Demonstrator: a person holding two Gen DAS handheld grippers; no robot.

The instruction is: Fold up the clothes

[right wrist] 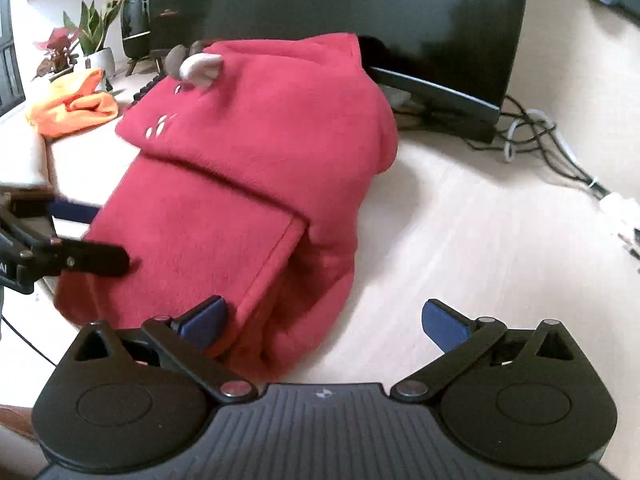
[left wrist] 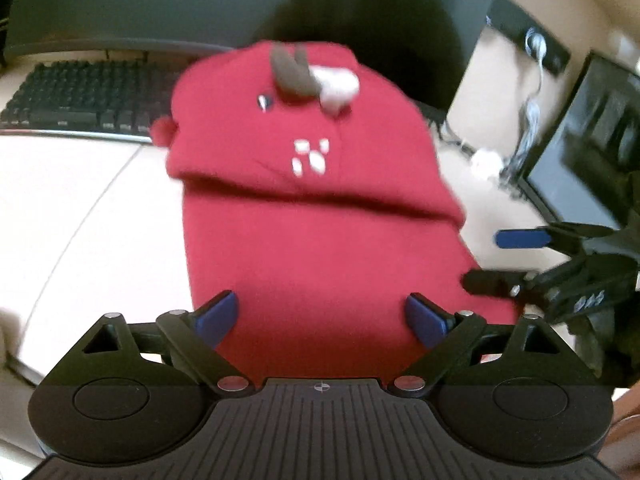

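Count: one red fleece garment (left wrist: 316,216), folded into a thick bundle on the light wood desk (right wrist: 480,232); one orange garment (right wrist: 76,106) crumpled at the far left of the desk; two grippers; two dark monitors, the big one (right wrist: 340,8) right behind the red bundle and a second one (left wrist: 588,148) off to the right; one black keyboard (left wrist: 80,96); two potted plants (right wrist: 86,36) in the back corner; a tangle of cables (right wrist: 540,136) by the monitor stand.

Pose: my left gripper (left wrist: 320,316) is level and low, pointing straight along the bundle from its near end. Its blue pads (left wrist: 218,314) are spread wide, with red fleece filling the gap between them; they grip nothing. My right gripper (right wrist: 324,320) comes in from the bundle's right near corner, also spread wide. Its left pad (right wrist: 202,320) sits on the fleece edge, its right pad (right wrist: 444,324) over bare desk.

Each gripper shows in the other's camera, pointing in at the bundle's side edge with fingers apart, one dark fingertip on or just over the fleece; blur hides actual contact.

The red bundle's far end carries small white marks, one brown piece and one white piece; it rests against the keyboard, in front of the big monitor.
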